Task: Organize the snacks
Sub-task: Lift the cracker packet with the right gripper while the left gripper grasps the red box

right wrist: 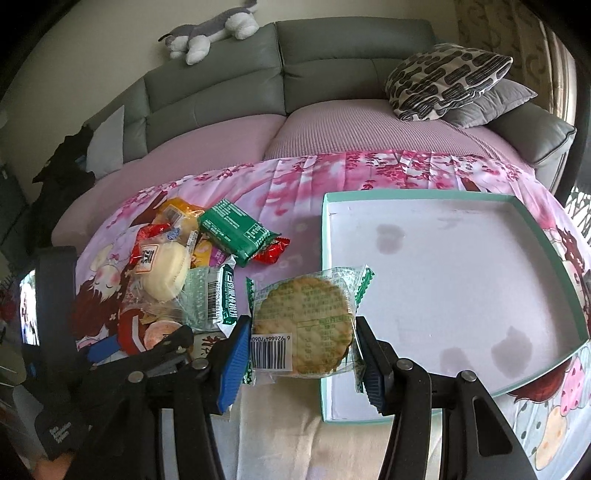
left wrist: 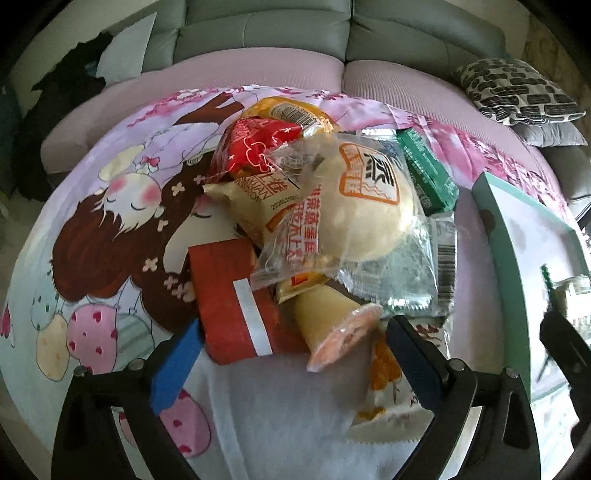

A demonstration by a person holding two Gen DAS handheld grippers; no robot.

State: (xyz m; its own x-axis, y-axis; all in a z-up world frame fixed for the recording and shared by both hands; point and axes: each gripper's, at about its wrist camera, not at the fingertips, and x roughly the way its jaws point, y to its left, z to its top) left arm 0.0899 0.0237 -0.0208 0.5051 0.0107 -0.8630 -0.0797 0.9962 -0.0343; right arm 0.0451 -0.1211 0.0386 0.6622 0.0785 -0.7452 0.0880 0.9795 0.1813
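Note:
A heap of wrapped snacks lies on the cartoon cloth. In the left wrist view my left gripper [left wrist: 293, 360] is open just before the heap, around a red box [left wrist: 232, 299] and a cone-shaped jelly cup [left wrist: 332, 325]. A wrapped bun [left wrist: 365, 210] lies on top of the heap. In the right wrist view my right gripper [right wrist: 301, 352] is shut on a round cracker packet [right wrist: 304, 325], held over the left edge of the teal-rimmed tray [right wrist: 454, 273]. The tray's inside is bare.
A green packet [right wrist: 236, 230] and a small red packet [right wrist: 273, 251] lie between heap and tray. A grey sofa with patterned cushions [right wrist: 443, 79] stands behind the table. A plush toy [right wrist: 210, 29] lies on the sofa back.

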